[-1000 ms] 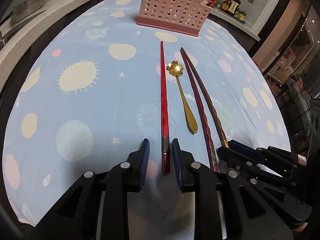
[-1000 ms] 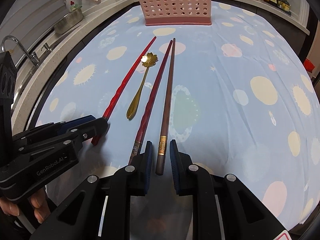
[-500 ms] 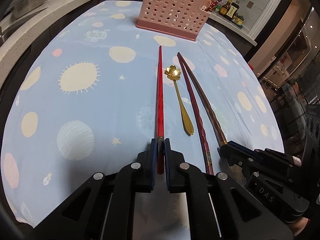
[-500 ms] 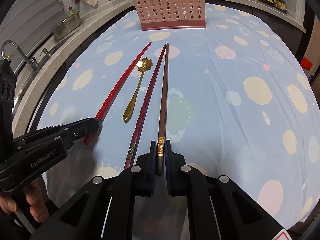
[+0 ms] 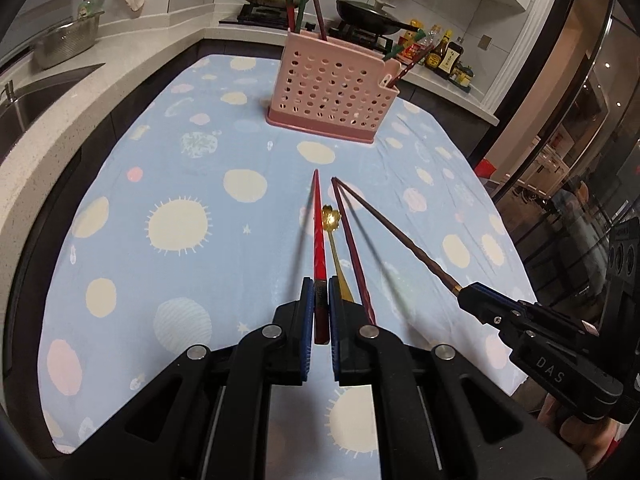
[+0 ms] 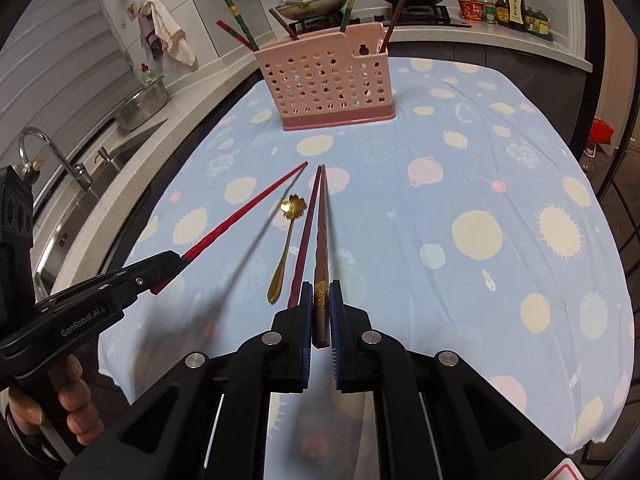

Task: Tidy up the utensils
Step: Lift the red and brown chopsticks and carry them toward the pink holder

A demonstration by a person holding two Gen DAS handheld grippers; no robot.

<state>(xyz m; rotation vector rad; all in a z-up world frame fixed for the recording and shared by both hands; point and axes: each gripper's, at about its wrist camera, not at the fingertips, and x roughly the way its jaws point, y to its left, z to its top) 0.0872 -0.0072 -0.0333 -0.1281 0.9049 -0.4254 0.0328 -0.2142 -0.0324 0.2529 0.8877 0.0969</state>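
Observation:
My left gripper [image 5: 320,292] is shut on the thick end of a red chopstick [image 5: 318,232] and holds it above the table, tip pointing at the pink perforated utensil holder [image 5: 332,96]. My right gripper [image 6: 321,296] is shut on a brown chopstick [image 6: 321,232], also lifted and pointing at the holder [image 6: 328,84]. A gold flower-bowl spoon [image 5: 332,218] and a dark red chopstick [image 5: 354,256] lie on the cloth between them. The spoon [image 6: 290,208] and dark red chopstick [image 6: 305,236] also show in the right wrist view.
The table has a blue cloth with sun and planet prints [image 5: 176,224]. The holder holds several chopsticks. A counter with a sink [image 6: 52,160], a steel bowl [image 5: 66,42], stove pans and sauce bottles [image 6: 504,4] rings the table.
Both grippers closed on their chopsticks, then lifted them off the cloth; shadows now fall under both. The view tilted up toward the holder.

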